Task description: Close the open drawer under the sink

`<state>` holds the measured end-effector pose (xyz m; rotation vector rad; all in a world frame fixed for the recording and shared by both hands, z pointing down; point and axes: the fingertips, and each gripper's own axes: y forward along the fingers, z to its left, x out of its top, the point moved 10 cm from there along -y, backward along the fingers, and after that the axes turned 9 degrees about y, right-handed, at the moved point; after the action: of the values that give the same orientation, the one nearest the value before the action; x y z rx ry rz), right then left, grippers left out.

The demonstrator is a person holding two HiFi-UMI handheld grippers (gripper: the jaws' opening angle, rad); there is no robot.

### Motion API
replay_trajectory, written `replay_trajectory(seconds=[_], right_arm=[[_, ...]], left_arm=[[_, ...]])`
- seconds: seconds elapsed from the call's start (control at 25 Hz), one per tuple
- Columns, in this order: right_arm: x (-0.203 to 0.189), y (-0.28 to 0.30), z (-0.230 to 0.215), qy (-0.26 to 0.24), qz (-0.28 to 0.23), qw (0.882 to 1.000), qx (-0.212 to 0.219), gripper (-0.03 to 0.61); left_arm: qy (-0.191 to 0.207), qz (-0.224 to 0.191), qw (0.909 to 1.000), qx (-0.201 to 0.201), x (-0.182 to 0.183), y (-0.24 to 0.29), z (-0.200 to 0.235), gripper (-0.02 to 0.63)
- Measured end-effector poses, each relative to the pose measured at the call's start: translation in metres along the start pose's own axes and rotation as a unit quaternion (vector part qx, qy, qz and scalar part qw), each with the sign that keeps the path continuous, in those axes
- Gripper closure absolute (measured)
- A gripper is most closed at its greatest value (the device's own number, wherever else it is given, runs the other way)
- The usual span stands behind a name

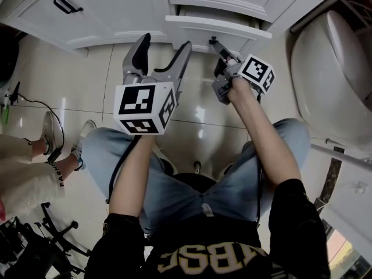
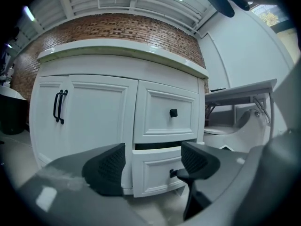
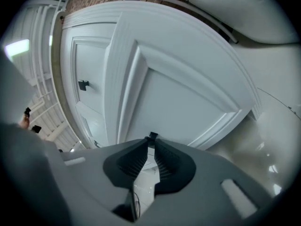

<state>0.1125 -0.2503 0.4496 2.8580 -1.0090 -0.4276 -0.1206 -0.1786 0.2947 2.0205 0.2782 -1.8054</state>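
Observation:
The white vanity's lower drawer [image 1: 218, 27] stands a little way out from the cabinet front, and a dark gap shows above its face [image 2: 157, 171]. Its small black knob [image 3: 153, 136] sits right at the tips of my right gripper [image 3: 151, 142], whose jaws are drawn to a narrow slit and pinch it. From above, my right gripper [image 1: 216, 44] reaches the drawer front. My left gripper [image 1: 164, 44] hovers over the floor just left of the drawer, jaws wide apart and empty. In its own view the left gripper [image 2: 153, 166] frames the drawer between its pads [image 2: 106, 168].
The upper drawer [image 2: 171, 112] with its black knob is closed, and cabinet doors with black handles [image 1: 67, 3] stand to the left. A white toilet [image 1: 331, 68] is close on the right. Another person's legs and shoes [image 1: 52, 132] and a cable lie at the left.

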Motion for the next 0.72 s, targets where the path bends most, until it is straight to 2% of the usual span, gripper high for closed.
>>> replay_trajectory(seconds=[0.08,0.24,0.44,0.6,0.72], right_arm=[[0.008,0.01,0.0,-0.005,-0.012,1.0,0.004,0.573],[0.022,0.03,-0.002,-0.011,-0.039,0.999,0.014,0.572],[0.029,0.035,0.004,-0.006,-0.022,1.0,-0.022,0.572],[0.03,0.034,0.005,-0.04,-0.021,0.999,-0.021,0.572],[0.032,0.037,0.002,-0.014,-0.018,1.0,-0.005,0.572]], left_arm=[[-0.003,0.006,1.0,0.006,-0.003,0.003,0.008,0.239],[-0.005,0.012,0.9999,0.009,-0.007,0.006,0.02,0.239],[-0.007,0.02,0.9996,0.016,-0.013,0.009,0.031,0.239],[-0.012,0.02,0.9996,0.017,-0.012,0.011,0.034,0.239],[-0.006,0.015,0.9998,0.009,-0.009,0.012,0.03,0.239]])
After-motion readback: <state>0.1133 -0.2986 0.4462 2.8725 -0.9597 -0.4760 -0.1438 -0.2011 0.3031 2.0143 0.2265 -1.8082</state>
